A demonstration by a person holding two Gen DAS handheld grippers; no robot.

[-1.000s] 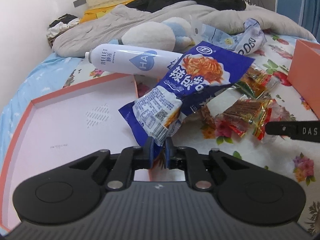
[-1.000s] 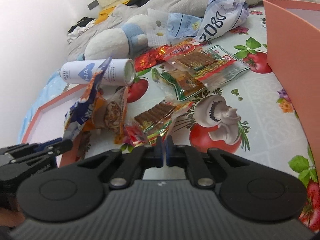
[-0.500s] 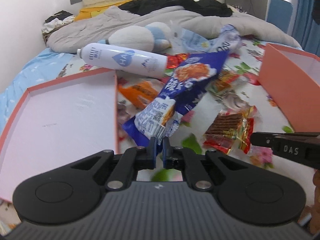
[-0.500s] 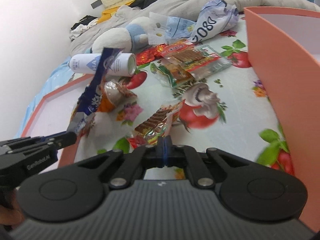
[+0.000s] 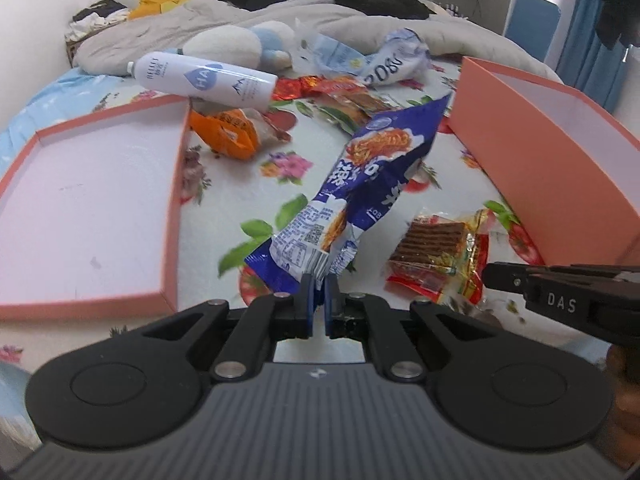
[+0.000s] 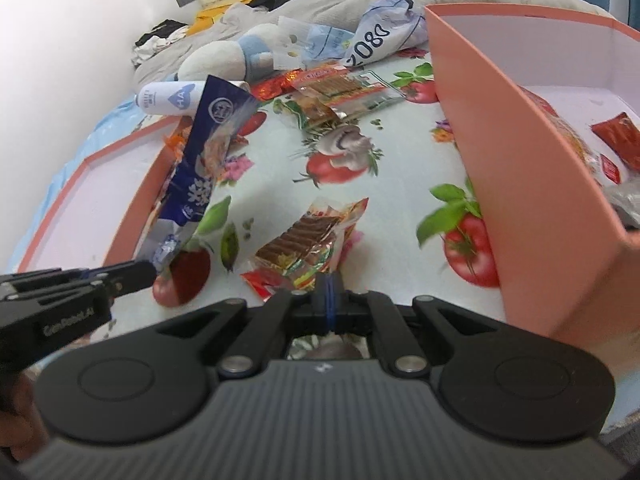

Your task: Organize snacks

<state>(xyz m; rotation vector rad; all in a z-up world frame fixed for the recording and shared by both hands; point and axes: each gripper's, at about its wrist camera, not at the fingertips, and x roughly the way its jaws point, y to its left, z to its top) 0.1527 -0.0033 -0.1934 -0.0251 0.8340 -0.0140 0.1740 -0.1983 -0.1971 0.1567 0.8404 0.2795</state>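
My left gripper is shut on the bottom corner of a blue snack bag and holds it up above the bedsheet; the bag also shows in the right wrist view. My right gripper is shut on the edge of a red and gold wafer pack, which also shows in the left wrist view lifted just beside the deep pink box. That box holds a few red packets.
A shallow pink lid lies at the left. An orange snack bag, a white bottle, more wafer packs, a plush toy and a grey blanket lie farther back on the bed.
Both grippers have moved right and back with their packs, toward the deep pink box. The blue bag now hangs over the open sheet, clear of the lid, uncovering the orange bag.
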